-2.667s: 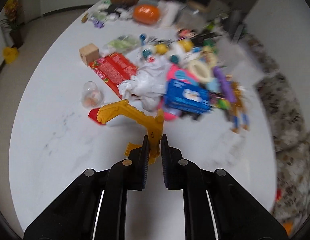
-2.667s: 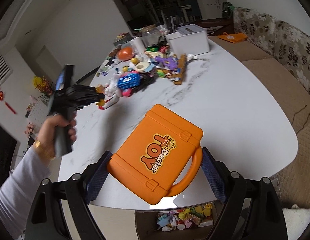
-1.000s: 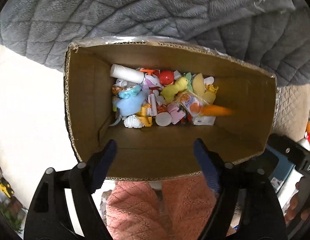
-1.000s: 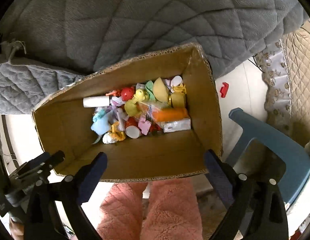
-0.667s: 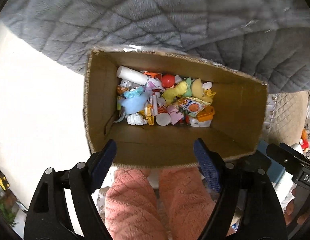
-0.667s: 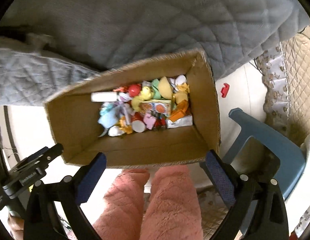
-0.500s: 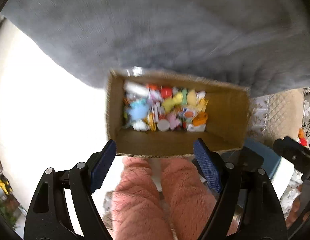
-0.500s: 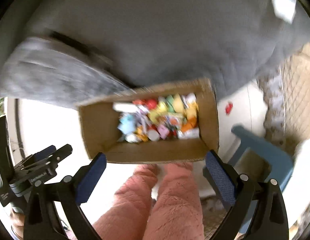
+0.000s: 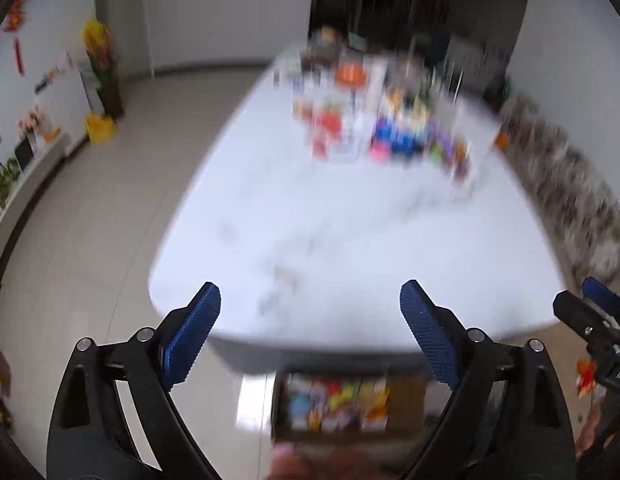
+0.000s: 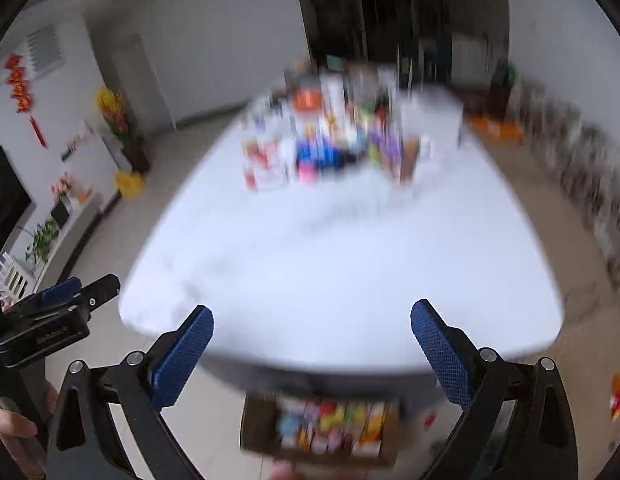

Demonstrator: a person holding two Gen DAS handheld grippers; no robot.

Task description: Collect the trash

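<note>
left wrist: left tool point(image 9: 310, 312) opening, empty (cardboard box point(image 9: 350, 404) below).

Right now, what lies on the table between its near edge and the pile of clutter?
Nothing: in both wrist views the white table is bare up to the blurred clutter pile.

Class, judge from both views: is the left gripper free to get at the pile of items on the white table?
Probably yes: the left gripper, opening and empty, faces bare white table before the pile of items.

yellow flowers point(image 9: 97, 46) | red wall ornament point(image 10: 23, 94) (hanging) | floral sofa point(image 9: 570, 184)
</note>
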